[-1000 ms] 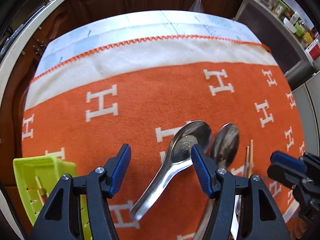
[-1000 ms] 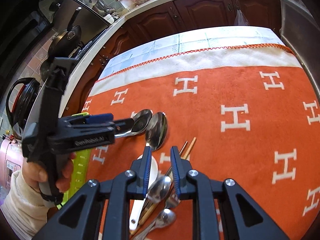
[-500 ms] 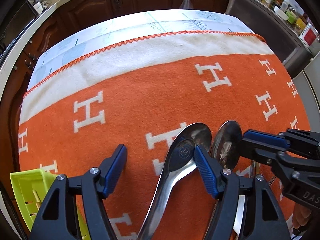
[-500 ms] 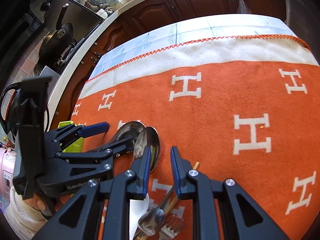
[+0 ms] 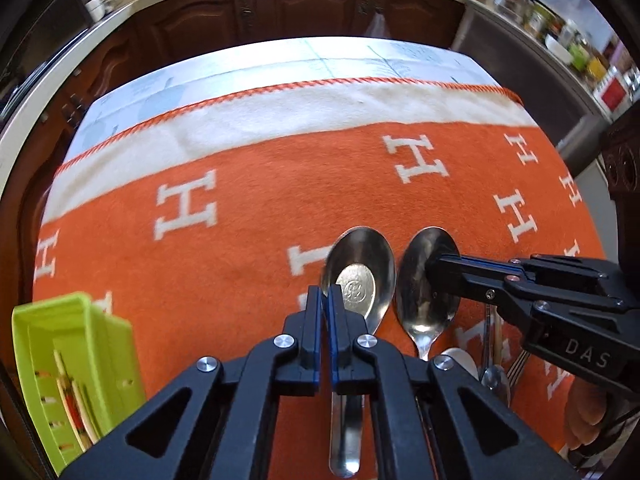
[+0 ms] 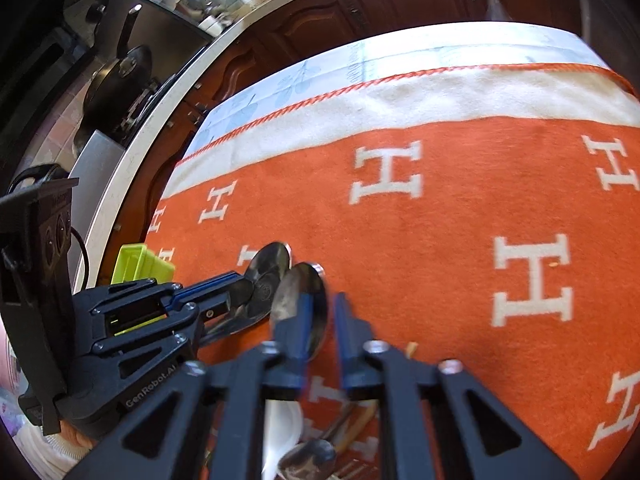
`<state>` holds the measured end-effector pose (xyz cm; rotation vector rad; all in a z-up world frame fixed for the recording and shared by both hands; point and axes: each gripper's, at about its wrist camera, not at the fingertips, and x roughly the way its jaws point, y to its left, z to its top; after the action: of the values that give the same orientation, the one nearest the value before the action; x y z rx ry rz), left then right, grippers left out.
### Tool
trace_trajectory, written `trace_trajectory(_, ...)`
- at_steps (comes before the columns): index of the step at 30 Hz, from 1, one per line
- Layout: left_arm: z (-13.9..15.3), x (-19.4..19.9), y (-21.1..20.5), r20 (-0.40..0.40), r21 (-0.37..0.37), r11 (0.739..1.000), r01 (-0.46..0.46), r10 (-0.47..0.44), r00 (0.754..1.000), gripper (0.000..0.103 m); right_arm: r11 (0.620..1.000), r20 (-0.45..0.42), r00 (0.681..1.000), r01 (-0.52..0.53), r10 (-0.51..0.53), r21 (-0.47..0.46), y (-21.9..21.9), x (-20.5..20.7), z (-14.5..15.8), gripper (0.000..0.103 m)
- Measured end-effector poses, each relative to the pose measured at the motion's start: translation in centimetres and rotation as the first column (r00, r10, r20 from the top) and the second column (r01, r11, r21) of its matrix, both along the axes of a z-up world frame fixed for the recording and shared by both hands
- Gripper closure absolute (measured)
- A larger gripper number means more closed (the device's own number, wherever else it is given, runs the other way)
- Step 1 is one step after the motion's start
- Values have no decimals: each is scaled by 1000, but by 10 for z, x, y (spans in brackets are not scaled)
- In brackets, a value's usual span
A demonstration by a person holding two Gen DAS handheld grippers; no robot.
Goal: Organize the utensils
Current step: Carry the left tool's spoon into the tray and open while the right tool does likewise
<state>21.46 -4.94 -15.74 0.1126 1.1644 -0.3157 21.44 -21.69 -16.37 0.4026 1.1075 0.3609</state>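
left wrist view: my left gripper [image 5: 325, 300] pinches the wide spoon [image 5: 360, 276], my right gripper [image 6: 320, 312] sits half-open at the other spoon [image 6: 302, 308], so next i lift into the green bin [image 5: 80, 344].

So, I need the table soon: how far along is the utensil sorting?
Done: a few pieces already stand in the basket. In hand: the left hand-held gripper is clamped on the rim of one spoon. The right hand-held gripper is at the second spoon, but its grip is unclear. Left: both spoons, plus the pile of cutlery beside them.
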Motion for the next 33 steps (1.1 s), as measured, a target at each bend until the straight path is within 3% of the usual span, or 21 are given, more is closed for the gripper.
trace_trajectory(12, 47, -39, 57, 71, -92, 990, -109, 115, 991, 103, 1000, 83, 997, 0, -2, 29, 21, -4, 27, 101)
trace_trajectory(20, 93, -84, 91, 144, -149, 979, -141, 162, 976, 103, 997, 156, 986, -62, 53, 54, 41, -24, 63, 101)
trace_trajectory(23, 110, -104, 107, 182, -143, 975, -170, 194, 964, 103, 992, 180, 981, -93, 76, 86, 51, -32, 80, 101)
trace_trajectory(27, 124, -127, 140, 215, -102, 957, -273, 289, 933, 103, 980, 205, 973, -139, 109, 141, 65, -41, 103, 100)
trace_trajectory(33, 115, -150, 184, 206, -56, 923, -381, 384, 900, 103, 967, 244, 955, -209, 169, 147, 105, -53, 127, 100)
